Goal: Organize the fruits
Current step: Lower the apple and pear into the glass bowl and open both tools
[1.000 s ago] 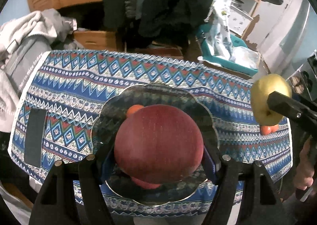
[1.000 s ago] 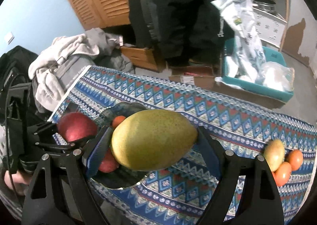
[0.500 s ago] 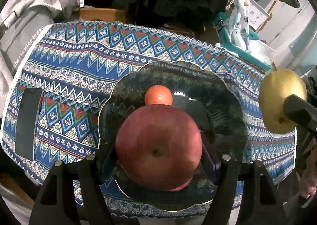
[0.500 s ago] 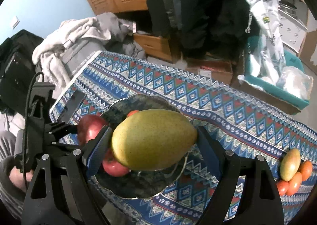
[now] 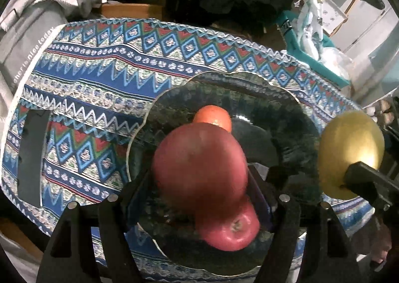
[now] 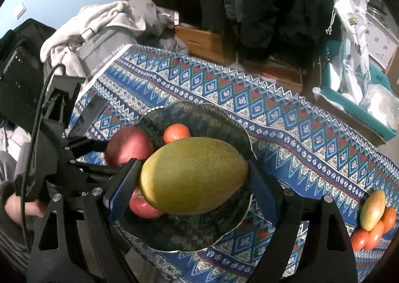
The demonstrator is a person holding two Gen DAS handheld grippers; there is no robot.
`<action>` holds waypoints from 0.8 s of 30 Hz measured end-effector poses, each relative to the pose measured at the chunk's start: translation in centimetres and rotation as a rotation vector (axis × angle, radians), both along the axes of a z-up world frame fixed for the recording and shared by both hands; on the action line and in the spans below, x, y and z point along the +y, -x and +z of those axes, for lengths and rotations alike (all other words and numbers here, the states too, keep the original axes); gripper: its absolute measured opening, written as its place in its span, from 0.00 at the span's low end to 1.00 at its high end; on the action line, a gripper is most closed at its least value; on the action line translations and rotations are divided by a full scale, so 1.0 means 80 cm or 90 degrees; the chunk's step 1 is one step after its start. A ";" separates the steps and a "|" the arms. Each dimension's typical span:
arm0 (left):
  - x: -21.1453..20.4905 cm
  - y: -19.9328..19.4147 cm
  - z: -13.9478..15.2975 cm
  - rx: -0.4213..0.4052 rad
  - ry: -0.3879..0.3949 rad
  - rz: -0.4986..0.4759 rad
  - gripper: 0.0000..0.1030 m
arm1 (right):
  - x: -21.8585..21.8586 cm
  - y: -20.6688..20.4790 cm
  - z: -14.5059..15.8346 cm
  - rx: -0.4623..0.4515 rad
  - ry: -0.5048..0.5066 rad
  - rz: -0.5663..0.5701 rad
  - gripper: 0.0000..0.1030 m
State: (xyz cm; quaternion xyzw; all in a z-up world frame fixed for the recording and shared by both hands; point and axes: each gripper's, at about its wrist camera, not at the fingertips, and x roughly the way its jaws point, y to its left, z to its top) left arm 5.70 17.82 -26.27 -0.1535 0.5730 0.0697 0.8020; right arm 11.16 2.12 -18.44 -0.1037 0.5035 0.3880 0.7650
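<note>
Over the last second we have brought both grippers down and in over the dark glass plate (image 5: 286, 98), which now fills far more of the left wrist view than it did. Our left gripper (image 5: 199, 183) has its fingers pinching the big red apple (image 5: 199, 166), held just above the plate's middle. A second red apple (image 5: 232, 230) has come into sight at about 5 o'clock of the held one, lying on the plate, and the small orange fruit (image 5: 213, 117) sits on the plate at 12 o'clock, partly hidden behind the held apple.

Our right gripper (image 6: 194, 178) has its fingers clamped on the ends of the yellow-green mango (image 6: 194, 176), carried sideways over the near half of the plate. In the left view the mango hangs at 3 o'clock, at the plate's right rim.

We judge that both fruits are ready for release, with the apple closest. Room on the plate is tight: the apple could land on its neighbour and roll.

Four more fruits (image 6: 374, 220) wait in a cluster on the patterned tabletop (image 6: 274, 113) at 4 o'clock in the right view, so the task is partway done.
</note>
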 end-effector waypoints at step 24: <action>-0.004 0.023 0.010 0.000 -0.009 -0.006 0.72 | 0.028 -0.009 -0.046 0.040 0.060 0.011 0.82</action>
